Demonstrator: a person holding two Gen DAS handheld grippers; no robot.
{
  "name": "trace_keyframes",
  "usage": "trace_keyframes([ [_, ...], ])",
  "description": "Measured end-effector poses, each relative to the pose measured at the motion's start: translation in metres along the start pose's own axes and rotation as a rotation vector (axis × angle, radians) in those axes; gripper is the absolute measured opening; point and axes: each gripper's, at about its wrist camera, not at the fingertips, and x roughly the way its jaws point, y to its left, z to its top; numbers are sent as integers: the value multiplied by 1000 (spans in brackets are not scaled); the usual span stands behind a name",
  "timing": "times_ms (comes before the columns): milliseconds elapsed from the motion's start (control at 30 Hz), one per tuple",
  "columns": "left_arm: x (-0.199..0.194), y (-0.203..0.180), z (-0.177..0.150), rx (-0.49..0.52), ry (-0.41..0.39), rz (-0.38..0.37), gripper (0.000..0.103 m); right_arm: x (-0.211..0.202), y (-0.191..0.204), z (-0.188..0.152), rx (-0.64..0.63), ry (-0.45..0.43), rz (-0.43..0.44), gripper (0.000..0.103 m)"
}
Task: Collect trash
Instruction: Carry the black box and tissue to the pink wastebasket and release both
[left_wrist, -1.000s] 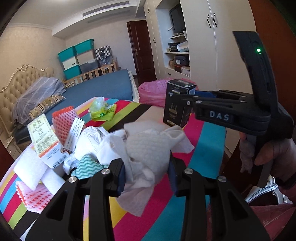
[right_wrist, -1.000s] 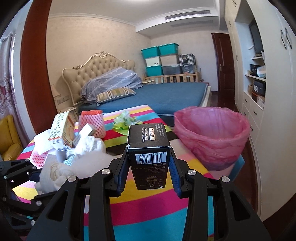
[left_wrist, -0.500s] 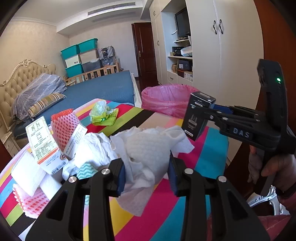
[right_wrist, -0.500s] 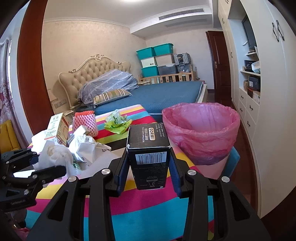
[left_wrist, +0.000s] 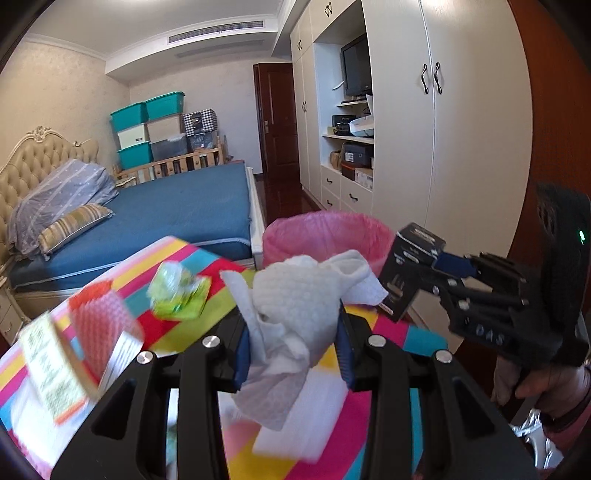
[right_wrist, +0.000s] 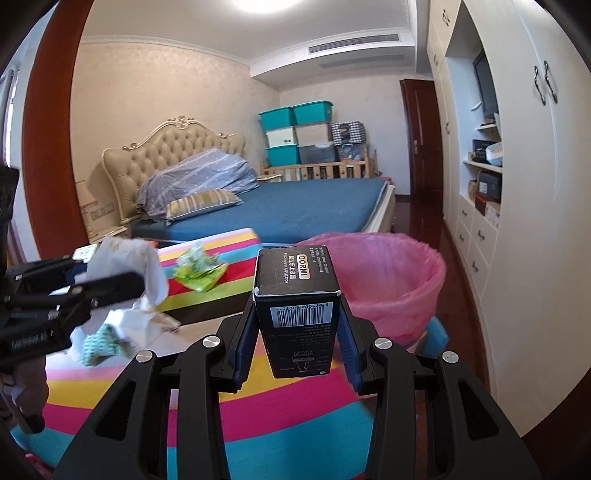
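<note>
Left gripper (left_wrist: 293, 345) clamped crumpled white paper towel wad (left_wrist: 295, 306); right gripper (right_wrist: 297, 341) clamped black cardboard box with barcode (right_wrist: 297, 314). Both loads aloft over table, short of pink-lined trash bin (right_wrist: 391, 284); nothing visibly dropped in yet. Left to collect: green crinkled wrapper (right_wrist: 199, 271), red foam fruit net (left_wrist: 99, 314), printed carton (left_wrist: 48, 365), white foam scraps. Surface: rainbow-striped tablecloth (right_wrist: 280, 410), cluttered. Room: bedroom, blue bed (right_wrist: 295, 206), white wardrobes (left_wrist: 454, 147).

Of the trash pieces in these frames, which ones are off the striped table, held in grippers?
Two: the black box in the right gripper and the white tissue wad in the left gripper. The green wrapper lies on the table.
</note>
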Motion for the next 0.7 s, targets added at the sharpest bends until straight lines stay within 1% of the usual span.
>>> trace_keyframes([
  [133,31,-6,30,-9,-13,-32,37,10,-19,13,-9,-8,-37,38],
  [233,58,-9,50,-26,-8,-34,37,21,-36,24,-14,-13,-62,39],
  [367,94,-12,73,-50,-4,-34,37,36,-54,41,-37,-40,-99,39],
  [500,131,-10,93,-84,16,-24,38,58,-76,55,-28,-49,-97,39],
  [533,138,-8,97,-89,19,-21,40,63,-81,57,-21,-45,-91,40],
  [600,155,-5,103,-106,24,-32,40,76,-92,59,0,-39,-65,41],
  [633,160,-3,104,-114,22,-39,44,82,-96,60,5,-33,-60,43],
  [667,168,0,106,-128,26,-35,55,87,-99,59,7,-26,-58,52],
  [700,175,2,107,-146,29,-29,60,94,-105,57,10,-17,-66,56],
])
